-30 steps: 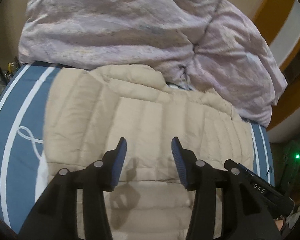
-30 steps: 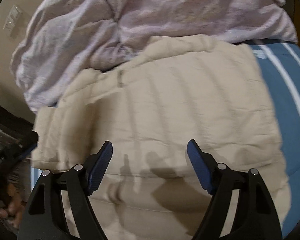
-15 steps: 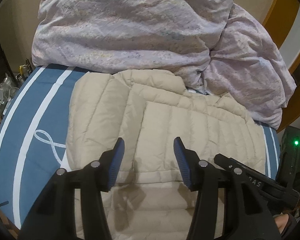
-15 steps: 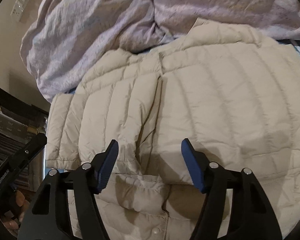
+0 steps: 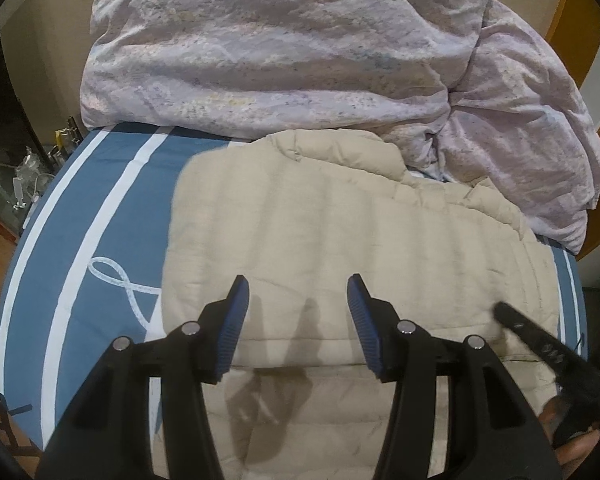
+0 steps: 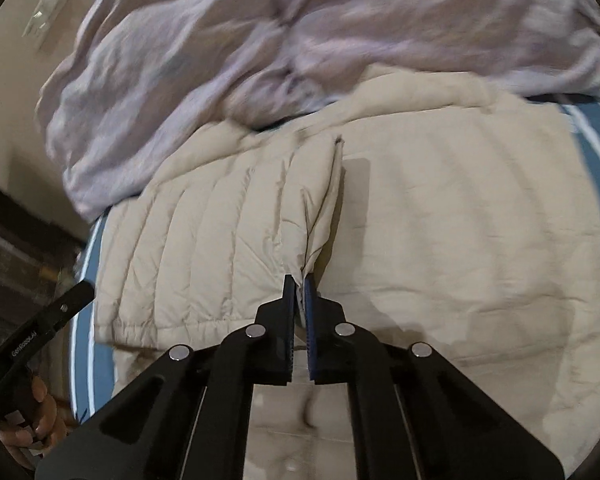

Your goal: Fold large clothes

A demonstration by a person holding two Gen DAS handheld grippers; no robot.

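Note:
A beige quilted puffer jacket (image 5: 340,240) lies spread on a blue bed cover with white stripes (image 5: 112,208). My left gripper (image 5: 298,294) is open and empty, hovering over the jacket's lower middle. In the right wrist view the jacket (image 6: 460,220) fills the centre, with its sleeve (image 6: 204,248) folded across the left part. My right gripper (image 6: 299,288) is shut on a pinched fold at the sleeve's edge and lifts it slightly. The right gripper's black body shows at the left view's right edge (image 5: 540,348).
A crumpled lilac duvet (image 5: 300,48) is heaped at the head of the bed, touching the jacket's collar; it also shows in the right wrist view (image 6: 300,32). Clutter (image 5: 28,176) stands beside the bed's left edge. The left gripper's handle and the hand holding it show in the right view (image 6: 32,344).
My right gripper has closed from wide open onto the sleeve's edge fold. My left gripper stayed open and shifted a little over the jacket.

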